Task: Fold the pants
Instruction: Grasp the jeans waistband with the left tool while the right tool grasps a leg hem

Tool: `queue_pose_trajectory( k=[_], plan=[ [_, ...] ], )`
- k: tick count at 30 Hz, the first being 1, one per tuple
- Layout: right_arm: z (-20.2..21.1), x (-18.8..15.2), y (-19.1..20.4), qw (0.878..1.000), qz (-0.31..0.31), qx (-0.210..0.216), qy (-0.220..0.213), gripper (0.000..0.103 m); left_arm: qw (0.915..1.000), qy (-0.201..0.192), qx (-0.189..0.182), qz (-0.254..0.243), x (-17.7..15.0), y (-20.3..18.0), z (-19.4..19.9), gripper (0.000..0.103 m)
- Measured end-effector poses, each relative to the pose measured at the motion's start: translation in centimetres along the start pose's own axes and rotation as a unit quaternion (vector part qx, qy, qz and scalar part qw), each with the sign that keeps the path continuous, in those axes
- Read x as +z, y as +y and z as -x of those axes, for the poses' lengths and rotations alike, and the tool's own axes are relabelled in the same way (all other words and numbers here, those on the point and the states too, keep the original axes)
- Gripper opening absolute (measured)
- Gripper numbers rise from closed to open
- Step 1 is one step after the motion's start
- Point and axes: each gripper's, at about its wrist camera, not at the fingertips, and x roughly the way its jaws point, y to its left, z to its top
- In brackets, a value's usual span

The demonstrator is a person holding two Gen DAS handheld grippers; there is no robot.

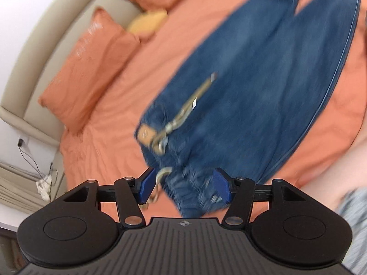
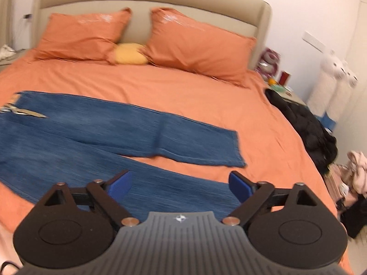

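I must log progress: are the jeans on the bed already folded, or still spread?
Spread. The jeans lie flat on the orange bed cover, both legs apart and at full length.

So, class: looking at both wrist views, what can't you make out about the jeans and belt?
- Left wrist view: waistband is motion-blurred, so contact with the left gripper is unclear.
- Left wrist view: belt buckle detail is smeared.
- Right wrist view: jeans waist is cut off by the left edge.
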Motion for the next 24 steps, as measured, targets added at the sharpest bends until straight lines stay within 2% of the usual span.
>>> queue_pose_trajectory(
  k=[3,4,5,9,14,18,21,22,24],
  plan=[
    [-3.3,-1.2,-2.0,0.998,0.004,-0.051,0.043,0.077,0.9980,0.048,-0.032,-0.026,-1.4,0.1,-4.0,0.068],
    [-4.4,-1.7,-2.8,0.996,-0.002,-0.061,0.062,0.070,0.9964,0.059,-0.044,-0.042,-2.0,-0.2,-5.1,0.068],
    [-5.3,-2.2,-3.5,0.995,-0.011,-0.063,0.079,0.067,0.9946,0.069,-0.051,-0.058,-2.5,-0.5,-6.2,0.068],
    [-7.7,-4.1,-5.9,0.989,-0.068,-0.064,0.118,0.066,0.9840,0.112,-0.099,-0.098,-4.4,-1.3,-10.1,0.068],
    [-9.6,-5.9,-6.4,0.985,-0.075,-0.064,0.144,0.066,0.9782,0.107,-0.132,-0.119,-5.0,-2.7,-13.3,0.068],
    [-11.2,-6.5,-5.5,0.984,-0.021,-0.066,0.165,0.066,0.9764,0.105,-0.139,-0.128,-4.6,-3.7,-15.1,0.071],
    [-11.9,-7.1,-5.1,0.982,0.031,-0.056,0.179,0.066,0.9771,0.118,-0.140,-0.108,-4.0,-3.9,-16.5,0.070],
    [-12.1,-7.4,-5.0,0.981,0.047,-0.050,0.183,0.066,0.9777,0.127,-0.137,-0.096,-3.9,-3.8,-16.7,0.068],
    [-12.3,-7.9,-4.8,0.977,0.086,-0.037,0.193,0.066,0.9797,0.142,-0.126,-0.065,-3.2,-3.4,-16.8,0.049]
  ],
)
